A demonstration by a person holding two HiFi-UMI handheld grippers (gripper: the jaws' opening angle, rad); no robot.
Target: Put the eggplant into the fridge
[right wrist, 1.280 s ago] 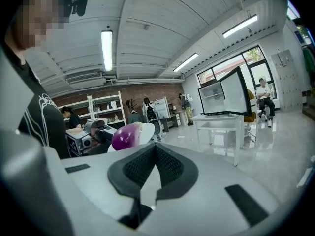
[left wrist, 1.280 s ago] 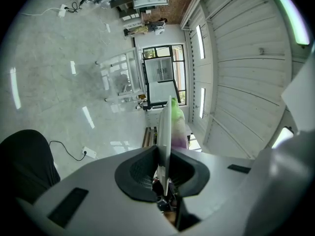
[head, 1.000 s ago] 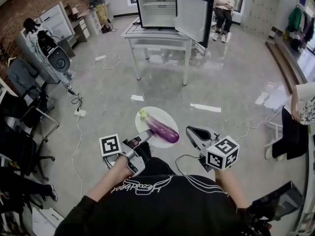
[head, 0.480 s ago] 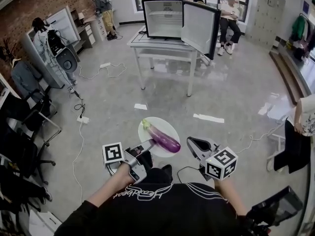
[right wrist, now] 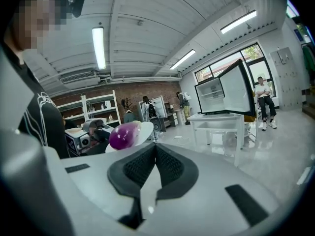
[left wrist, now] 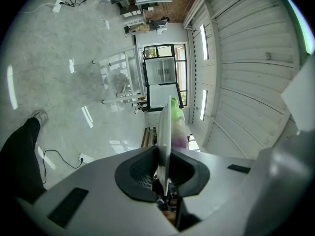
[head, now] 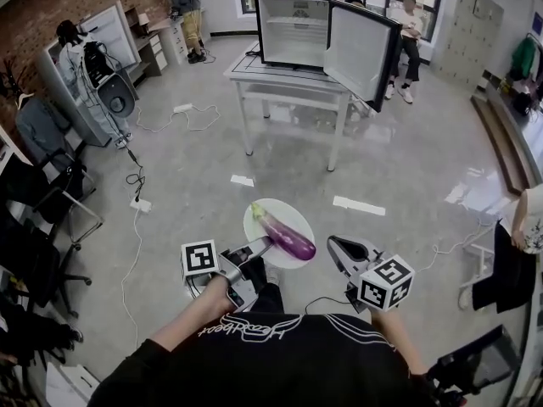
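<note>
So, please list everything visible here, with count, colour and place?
long purple eggplant: one, purple, on the plate
round white plate: one, white, rim in the left jaws
small black fridge: one, black, door open, on the table
white rectangular table: one, white, far ahead
white power strip: one, white, floor at left
seated person: one, white top, right of the fridge
left gripper: one, grey, jaws shut on plate
right gripper: one, grey, jaws together, empty
</note>
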